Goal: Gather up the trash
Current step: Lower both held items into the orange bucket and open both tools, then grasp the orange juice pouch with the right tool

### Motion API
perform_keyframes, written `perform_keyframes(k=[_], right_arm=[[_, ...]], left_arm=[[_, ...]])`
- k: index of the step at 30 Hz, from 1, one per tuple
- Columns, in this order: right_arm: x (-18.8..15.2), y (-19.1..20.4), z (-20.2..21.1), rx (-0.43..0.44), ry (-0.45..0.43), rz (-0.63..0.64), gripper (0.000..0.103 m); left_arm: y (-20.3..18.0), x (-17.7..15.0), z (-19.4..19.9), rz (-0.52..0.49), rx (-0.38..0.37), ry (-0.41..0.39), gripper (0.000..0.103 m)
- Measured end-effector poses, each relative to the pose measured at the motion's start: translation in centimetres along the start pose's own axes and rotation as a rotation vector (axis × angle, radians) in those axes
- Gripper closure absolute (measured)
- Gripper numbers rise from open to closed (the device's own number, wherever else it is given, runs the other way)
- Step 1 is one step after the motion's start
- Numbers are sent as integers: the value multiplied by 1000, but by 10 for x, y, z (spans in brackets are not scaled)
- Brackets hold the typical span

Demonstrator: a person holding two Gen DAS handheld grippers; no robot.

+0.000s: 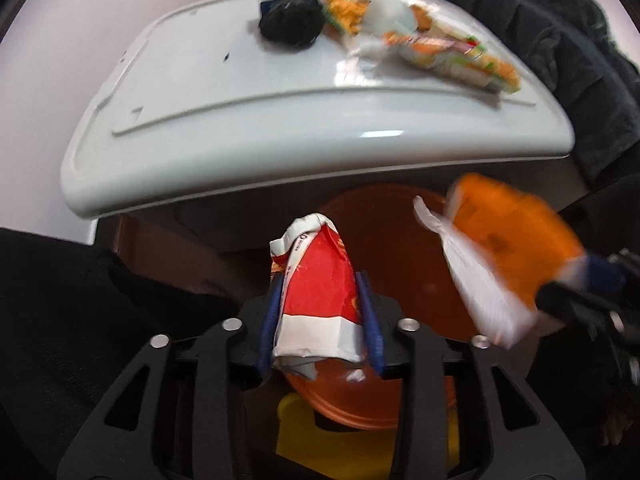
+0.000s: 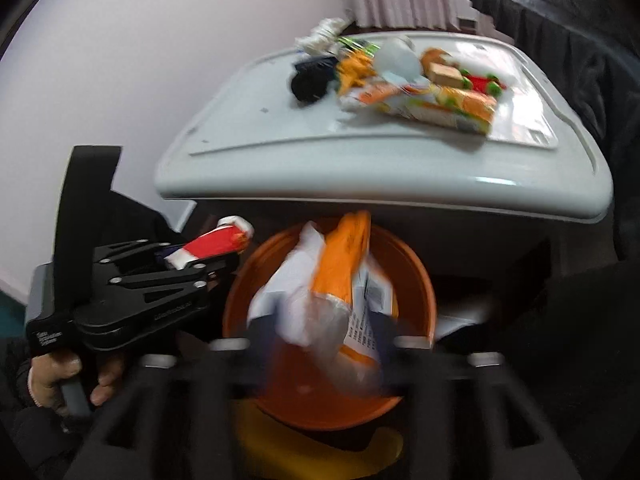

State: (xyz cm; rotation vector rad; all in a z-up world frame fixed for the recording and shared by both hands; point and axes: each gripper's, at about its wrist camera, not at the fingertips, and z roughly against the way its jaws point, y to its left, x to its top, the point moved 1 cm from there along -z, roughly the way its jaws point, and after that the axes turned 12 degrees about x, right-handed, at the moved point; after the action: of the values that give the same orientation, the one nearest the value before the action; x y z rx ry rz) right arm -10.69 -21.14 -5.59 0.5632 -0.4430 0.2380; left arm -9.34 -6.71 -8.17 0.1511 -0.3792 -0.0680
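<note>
Left tongs point(image 1: 320, 280): clenched on one red wrapper point(image 1: 316, 280), poised over the orange bin's point(image 1: 384, 240) rim.
Right tongs point(image 2: 320, 320): grasping one orange-white wrapper point(image 2: 332, 292) above the bin's open mouth.
Table point(image 1: 224, 128) edge: overhangs just beyond both tongs; several wrappers point(image 1: 440, 52) remain, count unclear.

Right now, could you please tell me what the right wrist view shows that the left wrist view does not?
Only the right wrist view shows the person's bare hand around the left hand-held gripper handle, and printed text on the orange-and-white wrapper.

Only the left wrist view shows the red-and-white wrapper head-on between the blue fingers.

Both show the orange bin below, the white table with leftover trash, and the right hand-held gripper holding its wrapper.
</note>
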Motion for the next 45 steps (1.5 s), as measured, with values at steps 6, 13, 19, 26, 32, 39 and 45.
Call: perform_keyframes(k=[6, 13, 19, 26, 32, 39, 45], right_arm=[[0, -7, 8, 5, -31, -37, 38], [22, -17, 27, 14, -88, -35, 38], [87, -32, 32, -100, -72, 179, 35], [153, -55, -19, -140, 104, 454, 34], [172, -76, -66, -146, 213, 561, 32], [189, -92, -91, -81, 247, 491, 58], [175, -86, -67, -94, 185, 400, 69]], left_arm=[[6, 0, -8, 24, -1, 42, 37], [11, 8, 3, 34, -19, -6, 37], [6, 17, 13, 17, -27, -64, 31], [1, 20, 9, -1, -40, -74, 30], [-3, 23, 3, -25, -41, -83, 30], [-4, 24, -5, -27, -41, -58, 30], [4, 25, 1, 0, -45, -73, 30]])
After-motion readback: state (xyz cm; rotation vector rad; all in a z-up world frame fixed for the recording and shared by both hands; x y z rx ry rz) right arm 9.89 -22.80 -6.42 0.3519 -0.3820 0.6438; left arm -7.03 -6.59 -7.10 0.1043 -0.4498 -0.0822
